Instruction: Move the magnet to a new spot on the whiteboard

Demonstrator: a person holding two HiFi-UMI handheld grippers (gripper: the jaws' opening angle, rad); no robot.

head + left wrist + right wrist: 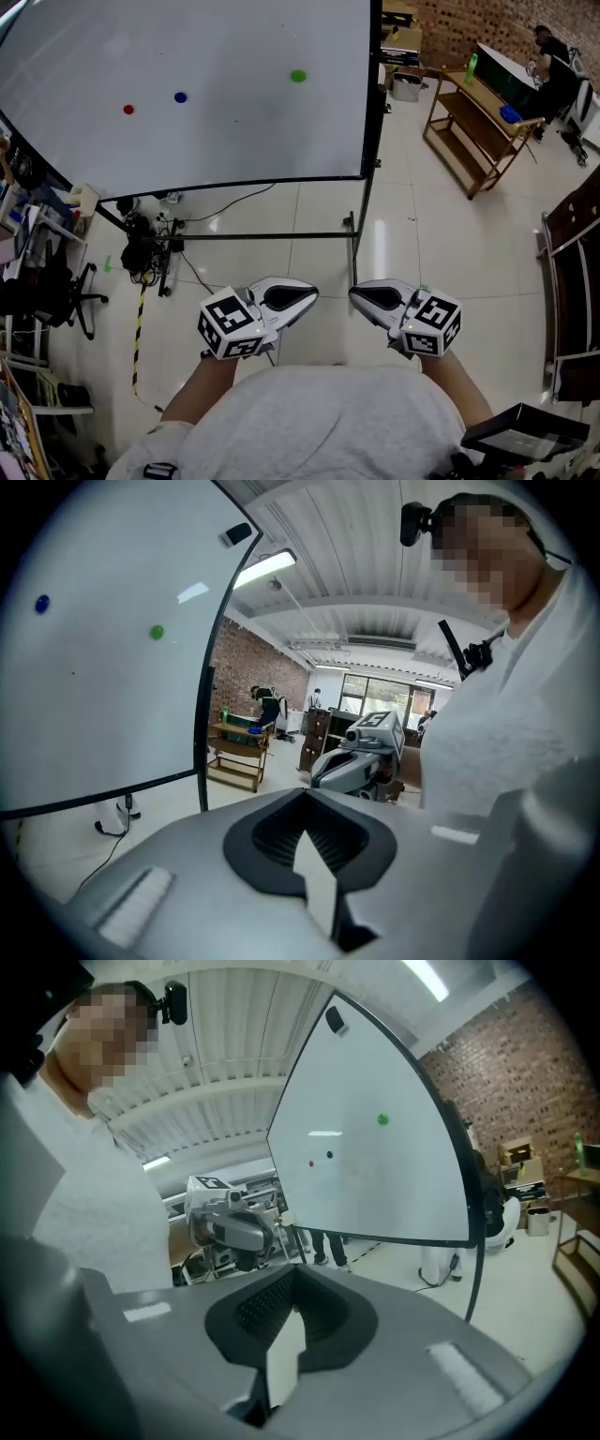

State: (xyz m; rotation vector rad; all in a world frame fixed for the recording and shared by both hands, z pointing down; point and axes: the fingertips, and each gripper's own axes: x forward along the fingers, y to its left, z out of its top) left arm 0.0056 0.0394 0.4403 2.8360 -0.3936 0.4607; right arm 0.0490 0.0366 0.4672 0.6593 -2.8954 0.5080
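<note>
Head view: left gripper (289,300) and right gripper (373,300) sit low centre, both clenched on nothing, well apart from the whiteboard (234,141) filling the top. 3 candidates are on it: green magnet (298,76) top centre, blue magnet (180,97) and red magnet (128,110) upper left. Likely best: pick 1, open the jaws early, come in square, pinch its rim. Left gripper view: jaws together, empty; green and blue magnets upper left, far off. Right gripper view: jaws together, empty; magnets upper centre, far off.

whiteboard (187,141): top cut off by edge | green magnet (298,76): too small for detail
</note>
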